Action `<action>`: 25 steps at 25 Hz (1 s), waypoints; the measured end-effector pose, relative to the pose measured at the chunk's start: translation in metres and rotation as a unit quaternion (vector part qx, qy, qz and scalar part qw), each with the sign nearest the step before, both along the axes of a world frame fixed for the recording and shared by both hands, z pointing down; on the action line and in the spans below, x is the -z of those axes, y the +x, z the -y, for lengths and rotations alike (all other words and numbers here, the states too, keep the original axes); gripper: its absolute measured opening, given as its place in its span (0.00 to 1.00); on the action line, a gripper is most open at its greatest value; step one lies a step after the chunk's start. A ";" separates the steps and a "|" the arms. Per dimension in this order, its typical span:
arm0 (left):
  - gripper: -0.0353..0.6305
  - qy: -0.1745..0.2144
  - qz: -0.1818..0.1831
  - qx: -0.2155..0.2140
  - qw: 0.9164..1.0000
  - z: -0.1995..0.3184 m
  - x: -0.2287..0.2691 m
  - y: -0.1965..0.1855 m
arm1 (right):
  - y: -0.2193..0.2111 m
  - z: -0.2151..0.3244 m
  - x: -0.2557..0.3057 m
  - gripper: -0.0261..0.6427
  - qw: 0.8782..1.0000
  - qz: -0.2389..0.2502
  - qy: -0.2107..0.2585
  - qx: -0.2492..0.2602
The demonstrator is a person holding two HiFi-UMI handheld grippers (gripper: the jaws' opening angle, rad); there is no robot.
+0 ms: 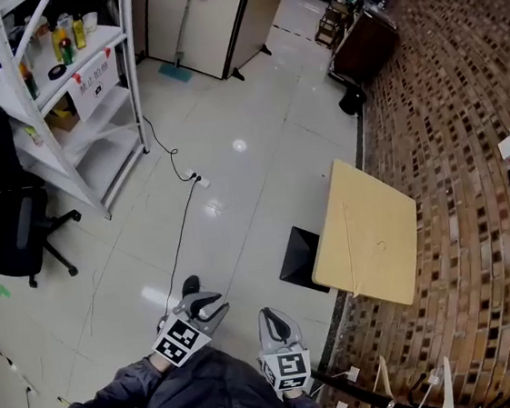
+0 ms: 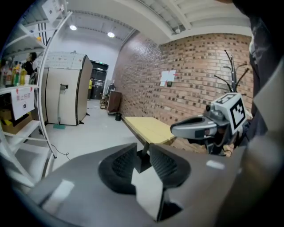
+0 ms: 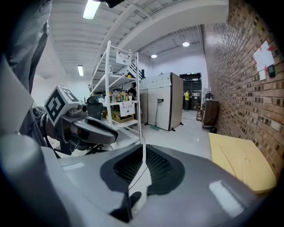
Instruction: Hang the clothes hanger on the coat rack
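Note:
A dark coat rack (image 2: 233, 73) with branching pegs stands against the brick wall, at the right of the left gripper view. No clothes hanger is clearly in view; pale hanger-like shapes (image 1: 443, 386) and a dark bar (image 1: 363, 392) show at the head view's bottom right edge. My left gripper (image 1: 207, 304) (image 2: 143, 162) is held low before my body, its jaws a little apart with nothing between them. Beside it, my right gripper (image 1: 270, 319) (image 3: 144, 166) is shut and holds nothing. Both point out over the tiled floor.
A yellow wooden table (image 1: 368, 231) on a black base (image 1: 299, 253) stands by the brick wall (image 1: 466, 129), ahead and to the right. To the left are white shelving (image 1: 70, 110) and a black office chair (image 1: 16, 230). A cable (image 1: 180, 225) runs across the floor.

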State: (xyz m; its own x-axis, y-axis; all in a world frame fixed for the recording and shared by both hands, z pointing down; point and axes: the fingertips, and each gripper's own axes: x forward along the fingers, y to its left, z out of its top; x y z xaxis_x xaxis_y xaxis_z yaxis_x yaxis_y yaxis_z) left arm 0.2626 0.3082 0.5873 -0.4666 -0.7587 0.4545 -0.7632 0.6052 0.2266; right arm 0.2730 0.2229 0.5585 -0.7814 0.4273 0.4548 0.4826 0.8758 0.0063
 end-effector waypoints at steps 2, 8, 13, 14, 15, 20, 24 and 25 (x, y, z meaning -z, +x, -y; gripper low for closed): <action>0.18 0.004 0.007 -0.001 1.000 -0.008 0.007 -0.044 | -0.041 -0.010 0.011 0.07 1.000 0.005 0.008 0.008; 0.17 0.002 0.029 0.000 1.000 -0.043 0.019 -0.161 | -0.143 -0.041 0.027 0.07 0.999 0.008 0.026 0.020; 0.17 0.001 0.025 0.014 1.000 -0.069 0.013 -0.222 | -0.196 -0.063 0.026 0.07 0.999 0.004 0.031 0.027; 0.17 -0.001 0.020 0.011 1.000 -0.070 0.010 -0.229 | -0.203 -0.065 0.025 0.07 0.999 0.001 0.030 0.027; 0.17 -0.004 0.015 0.007 1.000 -0.070 0.007 -0.235 | -0.210 -0.066 0.024 0.07 0.999 -0.001 0.027 0.026; 0.17 -0.012 -0.002 -0.038 0.999 -0.040 -0.005 -0.276 | -0.251 -0.041 0.019 0.07 1.000 -0.007 0.019 -0.010; 0.17 -0.018 0.006 -0.073 0.997 0.006 -0.008 -0.324 | -0.295 0.009 0.008 0.07 0.998 0.000 0.011 -0.054; 0.17 -0.021 0.006 -0.081 0.996 0.019 -0.008 -0.340 | -0.309 0.021 0.007 0.07 0.998 0.003 0.008 -0.067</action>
State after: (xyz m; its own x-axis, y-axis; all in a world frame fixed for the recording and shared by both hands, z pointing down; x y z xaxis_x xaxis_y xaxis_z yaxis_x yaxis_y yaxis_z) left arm -0.0771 0.2896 0.5958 -0.3452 -0.8055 0.4817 -0.8544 0.4821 0.1940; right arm -0.0357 0.2016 0.5515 -0.8335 0.3118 0.4561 0.3616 0.9320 0.0236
